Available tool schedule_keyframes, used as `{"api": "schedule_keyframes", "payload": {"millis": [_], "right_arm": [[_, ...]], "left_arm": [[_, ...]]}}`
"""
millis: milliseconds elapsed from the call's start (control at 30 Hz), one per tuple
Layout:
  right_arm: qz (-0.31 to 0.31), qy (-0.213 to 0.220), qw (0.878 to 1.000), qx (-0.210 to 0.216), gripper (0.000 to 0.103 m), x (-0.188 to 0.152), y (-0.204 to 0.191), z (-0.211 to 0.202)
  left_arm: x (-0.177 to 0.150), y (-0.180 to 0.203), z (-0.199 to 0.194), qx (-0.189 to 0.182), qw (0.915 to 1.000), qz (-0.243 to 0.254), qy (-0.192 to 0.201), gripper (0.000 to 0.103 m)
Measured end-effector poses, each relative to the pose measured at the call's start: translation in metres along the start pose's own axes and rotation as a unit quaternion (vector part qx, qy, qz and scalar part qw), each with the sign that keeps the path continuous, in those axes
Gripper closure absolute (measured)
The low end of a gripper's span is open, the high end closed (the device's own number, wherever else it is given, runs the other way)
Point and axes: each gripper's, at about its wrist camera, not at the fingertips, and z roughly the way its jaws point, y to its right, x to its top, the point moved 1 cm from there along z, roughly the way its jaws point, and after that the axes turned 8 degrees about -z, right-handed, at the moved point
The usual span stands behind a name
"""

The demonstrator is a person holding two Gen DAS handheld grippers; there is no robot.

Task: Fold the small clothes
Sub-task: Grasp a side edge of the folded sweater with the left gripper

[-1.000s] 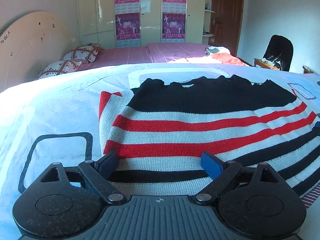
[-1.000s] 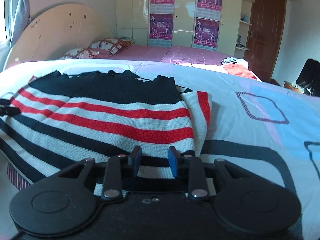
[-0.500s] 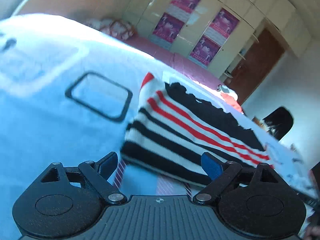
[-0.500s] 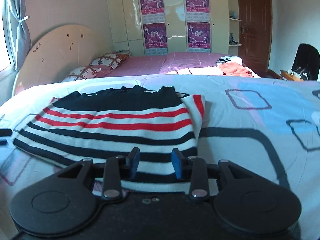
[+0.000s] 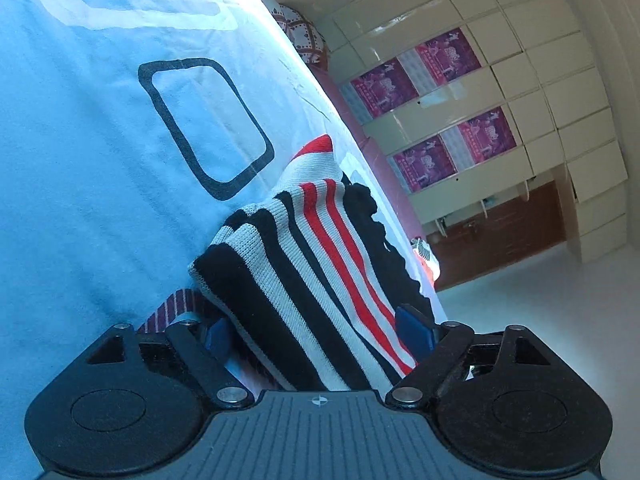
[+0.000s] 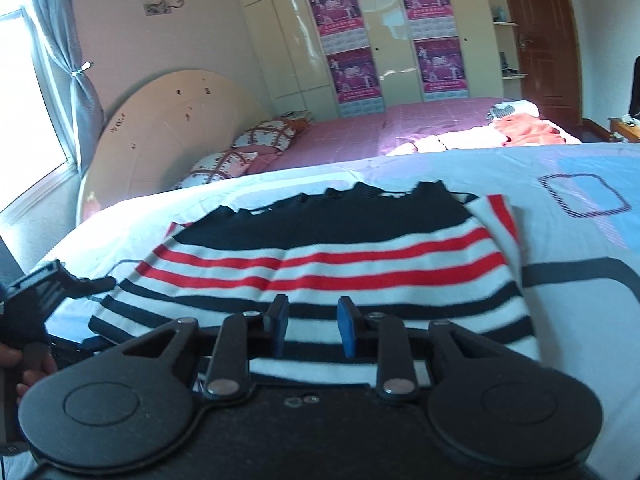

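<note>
A small knitted sweater (image 6: 332, 256) with black, white and red stripes lies on the light blue bedsheet (image 6: 580, 280). My left gripper (image 5: 316, 334) is rolled on its side and open, and the sweater's near left corner (image 5: 304, 288) lies between its blue pads. It shows at the left edge of the right wrist view (image 6: 36, 300). My right gripper (image 6: 312, 322) is open with a narrow gap, just above the sweater's near hem, holding nothing.
A second bed with a pink cover (image 6: 400, 128) and patterned pillows (image 6: 260, 140) stands behind. A wardrobe with purple posters (image 6: 392, 32) and a brown door (image 6: 540, 40) line the far wall. A window with a curtain (image 6: 48, 80) is at left.
My left gripper drew back off the sweater, rolled onto its side and came in around the near left corner. My right gripper stayed near the hem and opened slightly.
</note>
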Motion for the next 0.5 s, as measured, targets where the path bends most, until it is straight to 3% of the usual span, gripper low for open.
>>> {"api": "schedule_keyframes", "payload": {"millis": [167, 333, 400, 467, 500], "right_arm": [[0.002, -0.009, 1.000, 0.017, 0.087, 0.006, -0.006, 0.029], [-0.012, -0.019, 0.999, 0.024, 0.088, 0.014, -0.021, 0.056], [-0.015, -0.029, 0.999, 0.015, 0.089, 0.016, -0.027, 0.063], [-0.023, -0.038, 0.999, 0.006, 0.092, 0.019, -0.033, 0.068], [-0.033, -0.042, 0.999, 0.000, 0.093, 0.021, -0.037, 0.070]], "left_arm": [[0.007, -0.009, 0.014, -0.024, 0.9984, -0.034, 0.037, 0.038], [0.011, -0.004, 0.034, -0.041, 0.9975, -0.031, 0.049, 0.038], [0.012, -0.004, 0.040, -0.041, 0.9979, -0.028, 0.042, 0.050], [0.015, -0.014, 0.044, -0.027, 0.9981, -0.047, 0.032, 0.082], [0.018, -0.021, 0.046, -0.030, 0.9974, -0.059, 0.026, 0.085]]}}
